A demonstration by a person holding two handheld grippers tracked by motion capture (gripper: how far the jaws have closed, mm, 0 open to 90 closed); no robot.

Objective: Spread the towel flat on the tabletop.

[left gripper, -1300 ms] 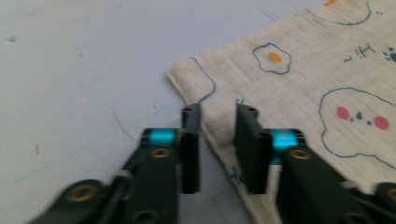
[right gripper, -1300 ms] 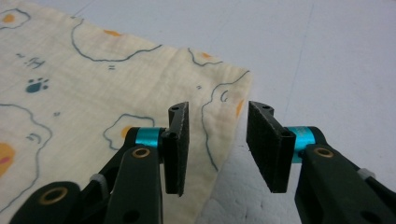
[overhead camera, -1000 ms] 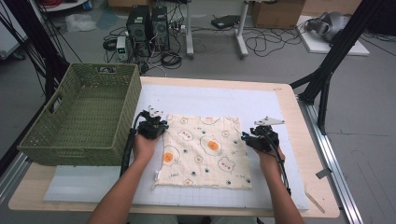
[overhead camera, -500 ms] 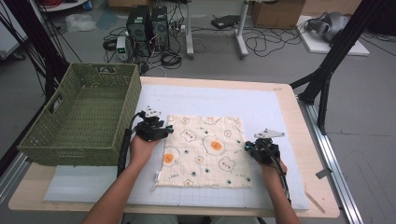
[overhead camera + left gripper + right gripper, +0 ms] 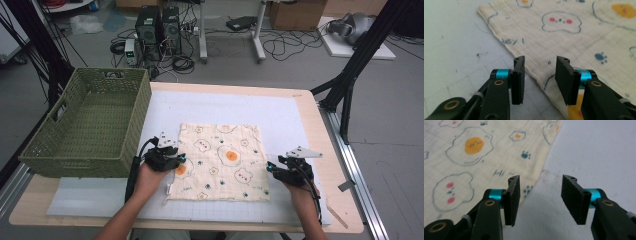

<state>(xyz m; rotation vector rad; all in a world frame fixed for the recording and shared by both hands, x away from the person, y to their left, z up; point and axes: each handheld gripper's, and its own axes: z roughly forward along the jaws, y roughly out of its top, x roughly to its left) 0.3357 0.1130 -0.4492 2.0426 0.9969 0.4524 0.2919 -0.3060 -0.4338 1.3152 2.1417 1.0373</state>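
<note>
Two grippers at a printed cloth's side edges, jaws apart, nothing held.
Cloth (image 5: pixel 220 161) lay flat mid-desk (image 5: pixel 310 107), basket (image 5: pixel 85 125) at its 9 o'clock. Likely light, soft, floppy muslin; best pinched at edge/corner, else it'd bunch. Left gripper (image 5: pixel 175 161) straddled the 9 o'clock edge, its jaws just closing some, not yet pinching. Right gripper (image 5: pixel 272 168) at the 3 o'clock edge, jaws just opening. Vs. a sec earlier: both hands had slid toward 6 o'clock along the edges.
</note>
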